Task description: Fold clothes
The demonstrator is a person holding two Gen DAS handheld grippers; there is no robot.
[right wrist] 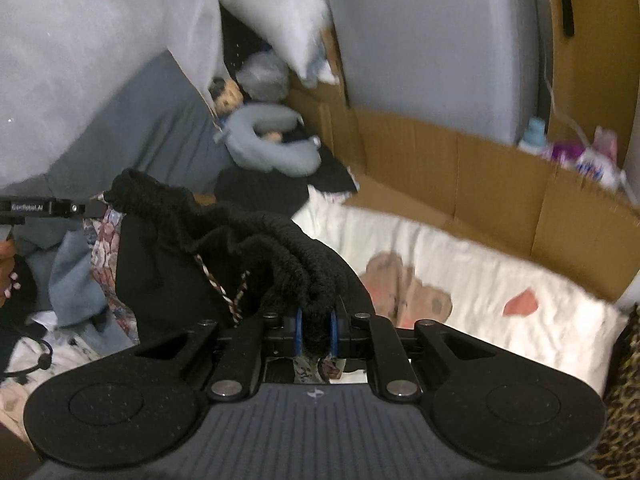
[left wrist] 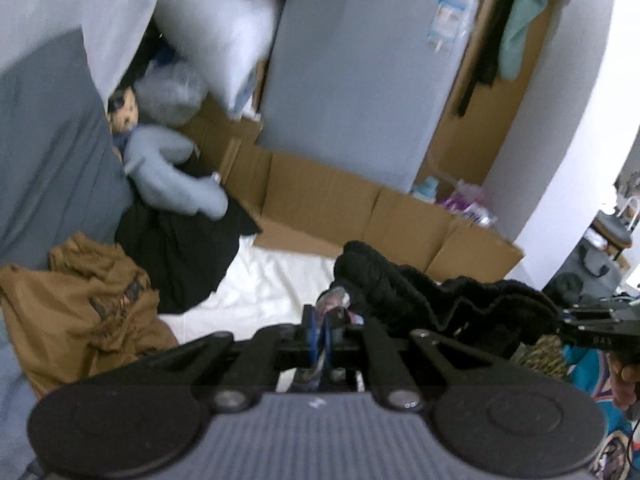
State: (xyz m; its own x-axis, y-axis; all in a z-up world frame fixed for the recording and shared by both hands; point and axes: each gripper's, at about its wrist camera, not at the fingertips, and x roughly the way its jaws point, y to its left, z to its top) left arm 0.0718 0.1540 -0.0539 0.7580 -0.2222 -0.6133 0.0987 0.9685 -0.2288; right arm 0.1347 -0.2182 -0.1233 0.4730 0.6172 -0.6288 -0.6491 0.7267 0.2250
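A black garment with a gathered elastic waistband hangs stretched between both grippers above the bed. My left gripper is shut on one end of the waistband, with a bit of floral fabric caught between its blue pads. My right gripper holds the other end at the right edge of that view. In the right wrist view the garment sags down with a red-and-white drawstring showing. There my right gripper is shut on the bunched band, and the left gripper pinches the far end.
A white bedsheet with pink prints lies below. A brown garment and a black clothes pile sit at the left. Cardboard lines the bed's far side. A grey neck pillow and leopard-print fabric lie nearby.
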